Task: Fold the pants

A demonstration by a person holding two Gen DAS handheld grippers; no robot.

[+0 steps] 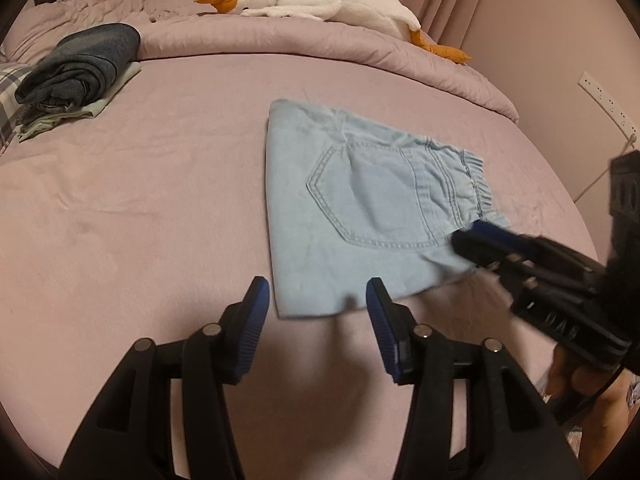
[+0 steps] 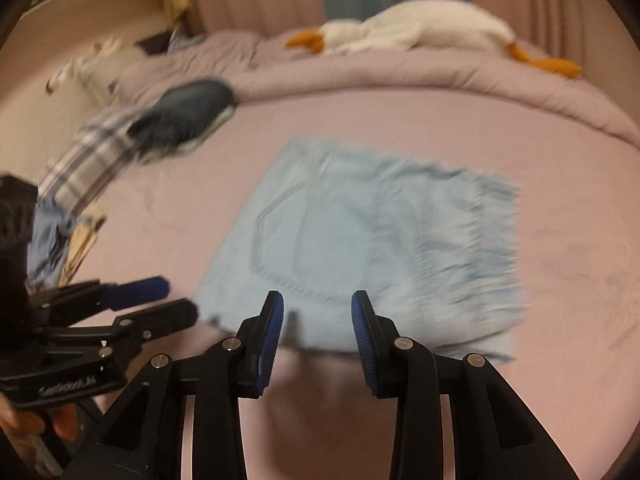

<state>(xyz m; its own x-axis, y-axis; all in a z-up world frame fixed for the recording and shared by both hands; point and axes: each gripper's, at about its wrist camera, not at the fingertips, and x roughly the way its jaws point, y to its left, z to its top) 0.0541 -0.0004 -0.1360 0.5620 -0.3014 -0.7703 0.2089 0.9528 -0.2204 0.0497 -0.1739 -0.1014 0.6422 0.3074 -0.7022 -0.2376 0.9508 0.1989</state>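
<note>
Bed (image 1: 140, 200): a pink sheet is seen spread over it, with everything else carried on it; a bunched pink quilt (image 1: 320, 44) is laid along the far side.

Plush goose (image 1: 320, 0): white with orange beak and feet, laid lengthwise on the quilt, well apart from both grippers.

Pants (image 1: 360, 208): light blue denim, seen folded into a compact rectangle and laid flat on the sheet, back pocket (image 1: 372, 196) turned up and the elastic waistband (image 1: 476, 184) at the right end. In the left wrist view the near edge is found just ahead of the left gripper, reaching between its fingertips. In the right wrist view, which is blurred, the near edge is found directly ahead of and between the right fingers.

Clothes stack (image 1: 80, 72): a dark grey folded garment is set on a pale green one at the far left of the bed, with plaid fabric beside it, well apart from the pants.

Left gripper (image 1: 320, 300): fingers are held wide apart, nothing is clamped; it is poised just above the sheet at the near left corner of the pants. Contact with the cloth cannot be told.

Right gripper (image 2: 318, 312): fingers are held apart, nothing is gripped. In the left wrist view its tips are seen at the waistband corner of the pants, blurred; whether cloth is touched cannot be told.
</note>
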